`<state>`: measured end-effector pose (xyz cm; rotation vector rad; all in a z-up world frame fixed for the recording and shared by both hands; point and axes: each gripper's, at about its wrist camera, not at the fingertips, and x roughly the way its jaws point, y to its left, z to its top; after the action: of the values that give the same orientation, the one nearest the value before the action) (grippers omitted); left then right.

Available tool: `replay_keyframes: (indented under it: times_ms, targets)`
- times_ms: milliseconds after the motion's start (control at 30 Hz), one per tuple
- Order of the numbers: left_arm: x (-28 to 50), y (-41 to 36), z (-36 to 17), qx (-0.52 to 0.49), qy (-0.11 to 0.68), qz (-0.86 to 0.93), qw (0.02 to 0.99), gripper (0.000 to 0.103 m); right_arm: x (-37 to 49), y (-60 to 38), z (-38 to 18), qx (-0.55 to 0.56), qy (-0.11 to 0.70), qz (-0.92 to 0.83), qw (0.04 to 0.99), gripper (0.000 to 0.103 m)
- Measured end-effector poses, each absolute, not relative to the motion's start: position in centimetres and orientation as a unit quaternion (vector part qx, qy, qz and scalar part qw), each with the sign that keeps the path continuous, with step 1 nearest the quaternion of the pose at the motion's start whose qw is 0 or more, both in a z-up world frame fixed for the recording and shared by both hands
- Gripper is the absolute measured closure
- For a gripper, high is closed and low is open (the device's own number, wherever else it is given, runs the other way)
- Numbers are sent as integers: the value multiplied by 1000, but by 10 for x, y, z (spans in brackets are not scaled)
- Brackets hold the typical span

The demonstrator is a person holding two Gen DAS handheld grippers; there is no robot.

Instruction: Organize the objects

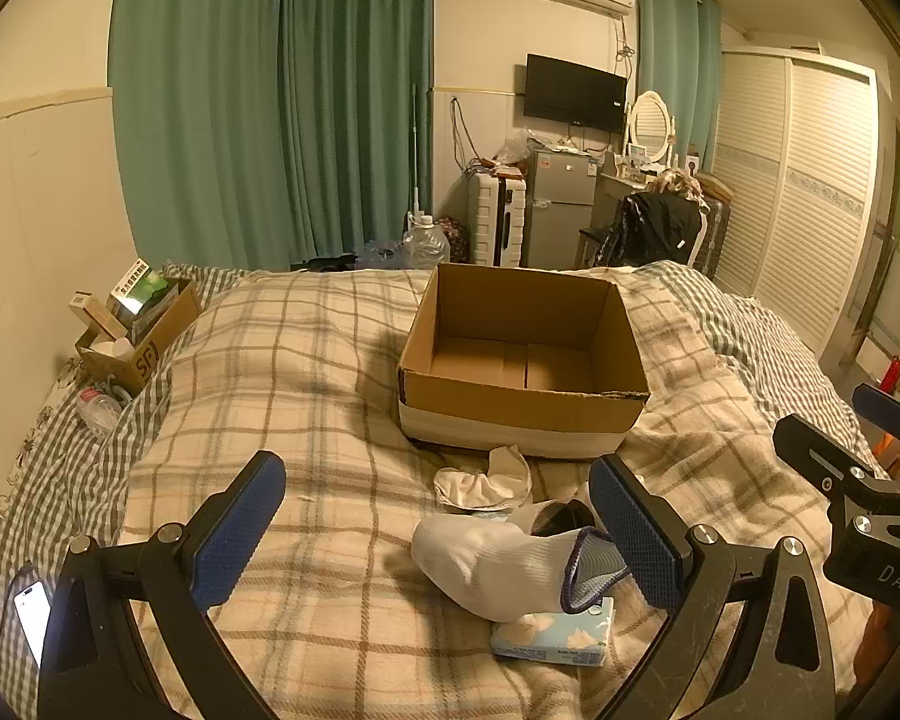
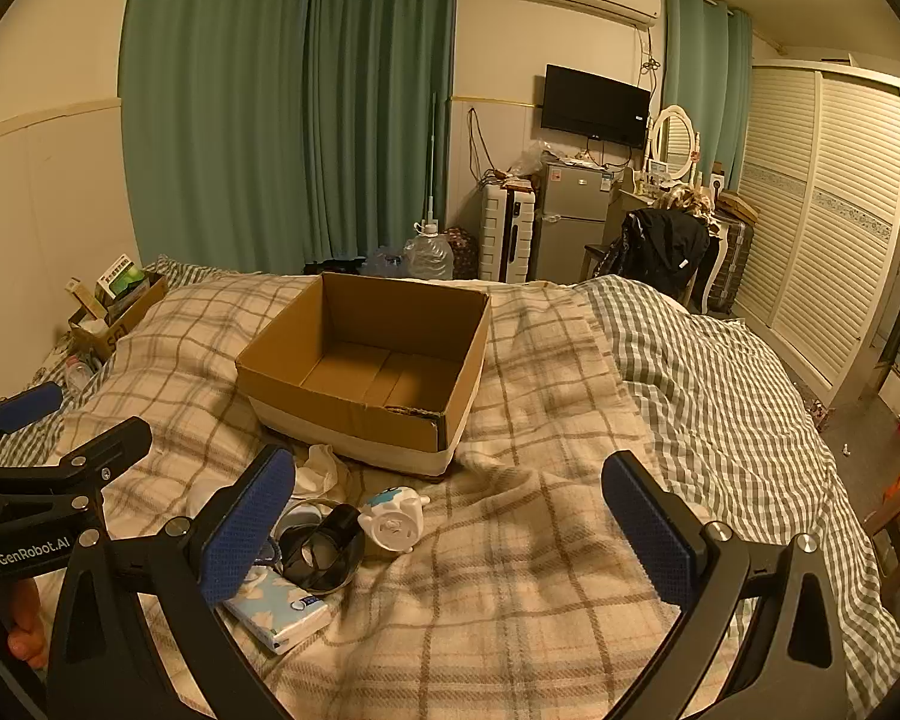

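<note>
Plaid-blanketed bed [image 1: 306,360] carrying empty brown cardboard box [image 1: 522,354], likely awaiting clutter. Left claw [image 1: 438,531] hovering spread over white sock [image 1: 492,564]; right claw [image 2: 450,525] hanging spread, gripping nothing.

"GenRobot.AI" was printed in white on the left gripper [image 2: 36,414] body | "DAS" stood on the right gripper [image 1: 858,420] body | "SF" marked the side of the small box [image 1: 141,339] at the bed's edge | other labels were too small to read
</note>
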<state>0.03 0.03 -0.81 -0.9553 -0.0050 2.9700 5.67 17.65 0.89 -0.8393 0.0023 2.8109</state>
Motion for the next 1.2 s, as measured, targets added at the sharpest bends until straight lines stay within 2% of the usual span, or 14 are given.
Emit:
replay_keyframes:
  times_ms: [33,67,867,1200]
  targets:
    - [0,1,-8,-306,12,950,63,0,57,177,9,-285,1,953,104,1]
    - [0,1,-8,-306,14,949,69,0,57,177,9,-284,1,953,104,1]
    - [2,5,0,-310,14,946,88,0,62,181,22,-275,-3,956,101,2]
    - [-9,19,-42,-369,31,924,97,2,55,193,3,-306,4,946,110,2]
